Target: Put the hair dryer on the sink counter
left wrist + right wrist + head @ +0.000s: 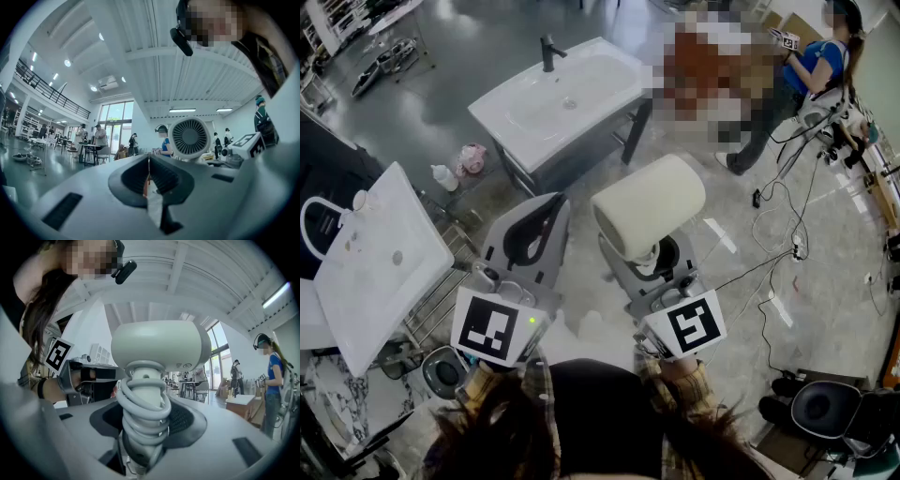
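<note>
A cream-white hair dryer (649,204) stands upright in my right gripper (661,258). Its handle, wrapped in a coiled grey cord, sits between the jaws. In the right gripper view the dryer (161,345) fills the centre, and the right gripper (143,425) is shut on its corded handle. My left gripper (534,232) is held beside it, shut and empty. In the left gripper view, the left gripper (149,176) has its jaws closed together, with the dryer's grille (190,137) beyond. A white sink counter (502,122) with a black faucet (549,52) stands ahead on the floor.
A second white sink counter (412,216) tilts at the left over a wire rack. A white bottle (443,176) and a pink item (472,157) lie between the two counters. Cables (778,216) run over the floor on the right, near a person in blue (816,70) and a black stool (820,408).
</note>
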### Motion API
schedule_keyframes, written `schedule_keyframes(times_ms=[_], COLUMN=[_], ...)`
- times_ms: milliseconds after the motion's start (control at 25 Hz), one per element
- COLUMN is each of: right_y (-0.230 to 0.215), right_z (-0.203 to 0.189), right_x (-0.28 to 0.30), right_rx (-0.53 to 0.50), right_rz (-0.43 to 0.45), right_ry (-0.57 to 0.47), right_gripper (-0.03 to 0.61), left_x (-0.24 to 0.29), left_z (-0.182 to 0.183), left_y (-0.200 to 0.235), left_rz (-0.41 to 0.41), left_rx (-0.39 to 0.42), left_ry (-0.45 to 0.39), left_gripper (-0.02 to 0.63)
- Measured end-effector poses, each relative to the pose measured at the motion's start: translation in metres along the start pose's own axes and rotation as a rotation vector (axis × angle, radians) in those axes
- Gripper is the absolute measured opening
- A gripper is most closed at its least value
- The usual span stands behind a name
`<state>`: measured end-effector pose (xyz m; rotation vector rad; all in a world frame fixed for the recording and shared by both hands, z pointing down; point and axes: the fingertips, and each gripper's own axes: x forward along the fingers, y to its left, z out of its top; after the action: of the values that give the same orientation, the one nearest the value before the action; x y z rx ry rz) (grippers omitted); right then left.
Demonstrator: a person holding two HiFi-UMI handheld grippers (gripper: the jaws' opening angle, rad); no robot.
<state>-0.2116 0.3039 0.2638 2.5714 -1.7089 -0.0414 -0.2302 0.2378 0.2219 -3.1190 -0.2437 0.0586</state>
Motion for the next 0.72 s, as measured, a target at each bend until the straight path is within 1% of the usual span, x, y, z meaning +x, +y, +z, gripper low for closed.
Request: schedule_keyframes(times_ms=[160,320,560,720], right_y=[-0.004,-0.006,-0.003,0.001], right_z=[0.001,-0.003,-0.011,-0.015], right_x=[-0.003,-0.008,-0.016,-0.020], right_rx=[0.014,0.050,0.065,0.061], right_rz=[0.009,0.036,0.087,0.126], right_ry=[-0.007,0.005,0.011,0.020], right_gripper=[0.241,0.242,0.242,0.242], left_x=[0.002,0.001,-0.010,-0.017], left_z=[0.001,0.000,-0.004,-0.010], left_y=[-0.004,-0.008,-0.014,-0.015], left_rz=[0.010,0.035,0.098,0.137], left_rx=[0.005,0.001,0.004,0.002], left_ry=[0.000,0.002,0.002,0.017], left_gripper=[0.020,0.021,0.021,0.021])
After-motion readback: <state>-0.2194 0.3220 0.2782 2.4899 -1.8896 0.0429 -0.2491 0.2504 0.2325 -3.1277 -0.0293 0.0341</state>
